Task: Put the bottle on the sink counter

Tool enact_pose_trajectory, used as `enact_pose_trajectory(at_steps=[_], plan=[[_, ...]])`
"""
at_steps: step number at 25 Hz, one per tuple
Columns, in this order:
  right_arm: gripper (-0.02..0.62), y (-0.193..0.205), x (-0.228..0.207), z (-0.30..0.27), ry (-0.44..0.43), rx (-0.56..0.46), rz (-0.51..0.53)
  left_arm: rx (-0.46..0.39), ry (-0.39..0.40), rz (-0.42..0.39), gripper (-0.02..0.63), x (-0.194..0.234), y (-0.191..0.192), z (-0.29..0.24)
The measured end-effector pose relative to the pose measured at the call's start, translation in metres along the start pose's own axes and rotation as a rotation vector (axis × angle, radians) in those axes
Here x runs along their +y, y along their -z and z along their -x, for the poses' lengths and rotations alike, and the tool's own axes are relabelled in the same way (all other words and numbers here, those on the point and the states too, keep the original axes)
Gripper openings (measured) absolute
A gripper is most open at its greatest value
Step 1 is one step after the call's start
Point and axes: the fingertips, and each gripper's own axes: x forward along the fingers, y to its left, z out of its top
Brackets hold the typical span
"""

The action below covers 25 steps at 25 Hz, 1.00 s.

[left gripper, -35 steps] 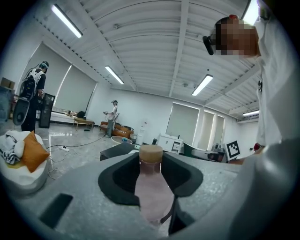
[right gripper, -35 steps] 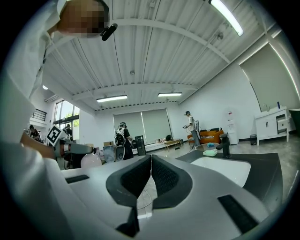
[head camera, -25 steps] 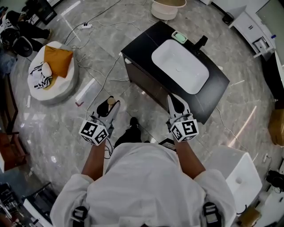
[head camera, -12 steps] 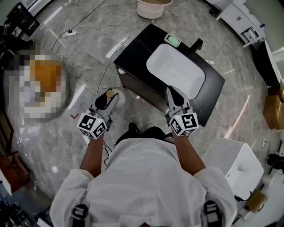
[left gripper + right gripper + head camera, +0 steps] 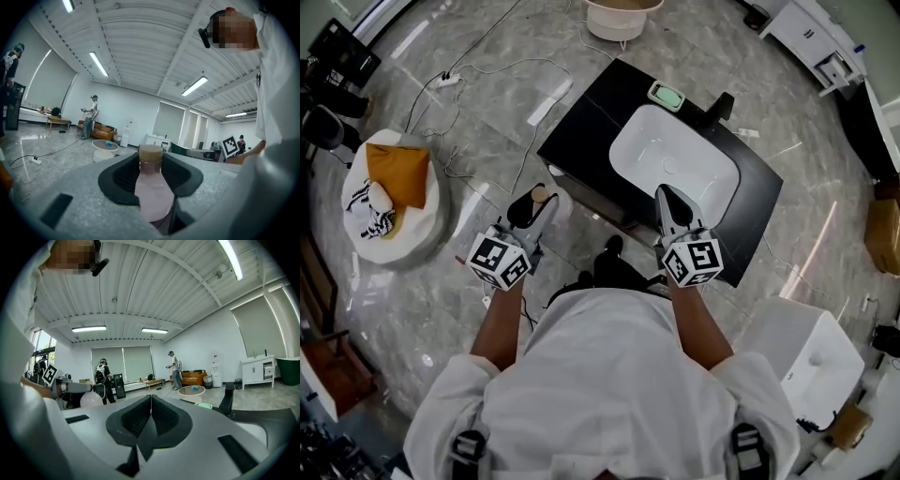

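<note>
Left hand-held gripper [image 5: 528,211] has its jaws spread wide around the body of a pale pink bottle [image 5: 151,190] with a tan cap, pads pressed on its sides, cap pointing away along the jaws; the hold looks the same as a second ago. Right hand-held gripper [image 5: 151,404] has its jaws pressed together with nothing between them.

What has changed is the distance to the goal: over the last second the person has stepped closer, and the black tabletop [image 5: 581,131] of the sink unit, earlier well ahead of both hand-held grippers, now lies just ahead and to the right of the left one; the right one's tips now reach over its near edge, by the white basin [image 5: 675,164]. The bottle is not there yet; it hangs over the marble floor [image 5: 703,47], just short of the tabletop's near left corner.

By my reading the carry is nearly done; what remains is to bring the bottle forward and right over bare black surface beside the basin, set it down upright and open the jaws; the faucet [image 5: 724,101] stands at the far side, out of the way.
</note>
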Motion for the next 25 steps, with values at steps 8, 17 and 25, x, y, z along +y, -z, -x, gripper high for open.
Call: enact_pose_trajectory(at_steps=[8, 17, 25], plan=[[0.015, -0.029, -0.058, -0.044, 0.005, -0.041, -0.016, 0.008, 0.014, -0.026, 0.150, 0.023, -0.031, -0.071], [0.015, -0.034, -0.108, -0.052, 0.004, -0.050, -0.043, 0.010, 0.017, -0.046, 0.150, 0.046, -0.053, -0.139], [0.015, -0.021, -0.143, -0.052, 0.076, -0.048, -0.109, 0.047, 0.078, -0.048, 0.150, 0.058, -0.059, -0.196]])
